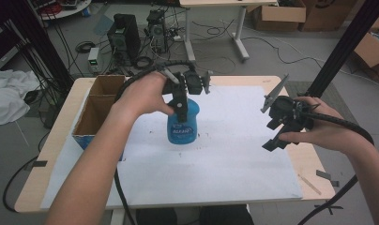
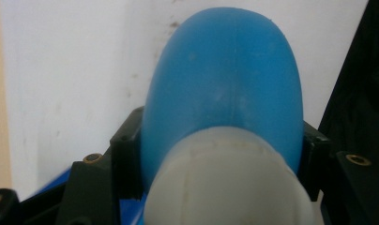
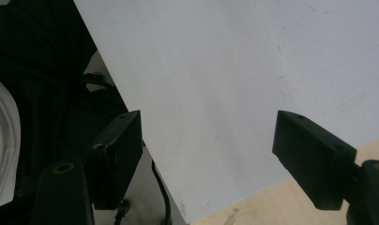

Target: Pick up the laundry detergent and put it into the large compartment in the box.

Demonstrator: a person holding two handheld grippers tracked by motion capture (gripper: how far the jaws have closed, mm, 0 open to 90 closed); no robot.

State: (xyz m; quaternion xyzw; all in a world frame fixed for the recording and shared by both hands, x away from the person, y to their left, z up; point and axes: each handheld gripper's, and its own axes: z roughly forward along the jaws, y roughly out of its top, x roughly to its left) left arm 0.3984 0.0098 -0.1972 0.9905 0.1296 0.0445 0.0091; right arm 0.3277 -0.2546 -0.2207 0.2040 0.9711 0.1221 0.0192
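Note:
A blue plastic bottle (image 1: 183, 127) with a white cap and a printed label is held upright over the white sheet (image 1: 234, 159), left of the middle. My left gripper (image 1: 180, 111) comes down from above and is shut on the bottle's upper part. In the left gripper view the blue bottle (image 2: 225, 89) and its white cap (image 2: 230, 187) sit between the two black pads (image 2: 126, 154). My right gripper (image 1: 271, 135) is held above the right side of the table, open, with nothing between its fingers (image 3: 117, 154); below it lie the white sheet (image 3: 234, 70) and the table's edge.
An open cardboard box (image 1: 99, 107) stands at the table's left edge, close to my left forearm. The wooden table (image 1: 314, 187) shows bare around the sheet. Computer cases, cables and boxes lie on the floor beyond the far edge.

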